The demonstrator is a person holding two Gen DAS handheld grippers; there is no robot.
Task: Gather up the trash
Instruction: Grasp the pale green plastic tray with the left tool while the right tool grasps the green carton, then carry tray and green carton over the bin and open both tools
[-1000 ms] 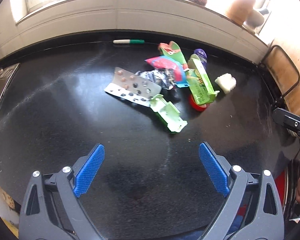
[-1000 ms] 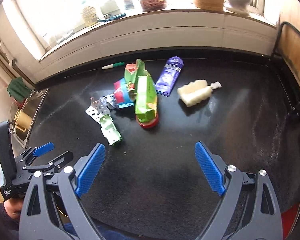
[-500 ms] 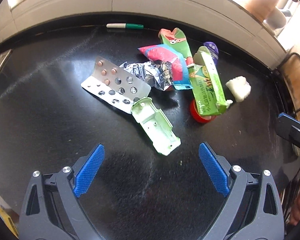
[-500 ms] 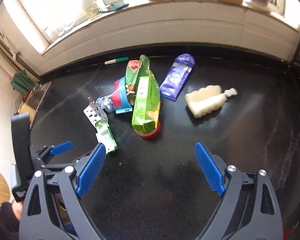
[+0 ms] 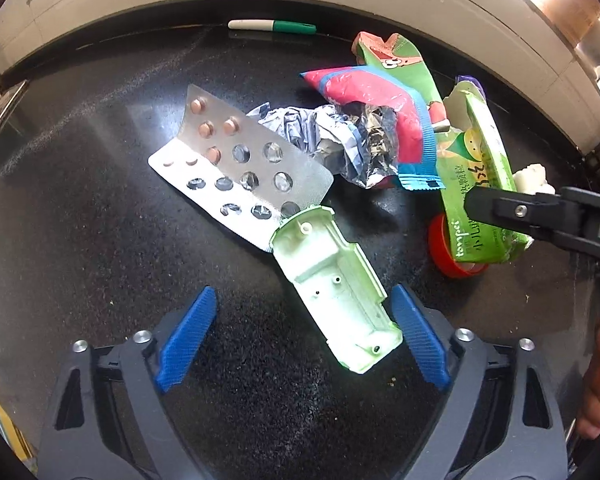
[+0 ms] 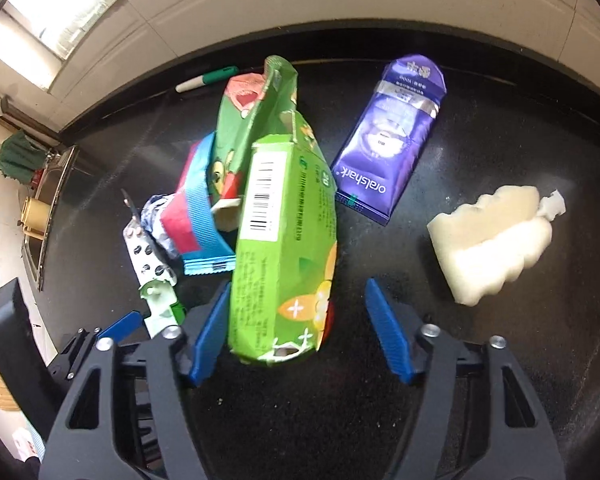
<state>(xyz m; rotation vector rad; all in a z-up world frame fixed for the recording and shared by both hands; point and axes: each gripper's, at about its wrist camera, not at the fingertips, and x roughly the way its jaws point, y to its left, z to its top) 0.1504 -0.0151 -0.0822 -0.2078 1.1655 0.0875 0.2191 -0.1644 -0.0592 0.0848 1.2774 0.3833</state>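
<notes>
1. On the black counter [image 5: 80,208], the left gripper [image 5: 304,330] is closing, jaws still wide; the pale green plastic shell [image 5: 336,280] lies between them, by its right pad.
2. A blister pack [image 5: 240,172] and crumpled wrappers [image 5: 364,132] lie farther off.
3. The right gripper [image 6: 296,330] is closing around the green carton [image 6: 284,236]; its right pad is apart.
4. A purple box [image 6: 388,136] and foam piece [image 6: 496,244] lie to the right.

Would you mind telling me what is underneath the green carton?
A red lid shows under the near end of the green carton, on the black counter. How far the lid reaches beneath is covered, as is anything else under the carton.
</notes>
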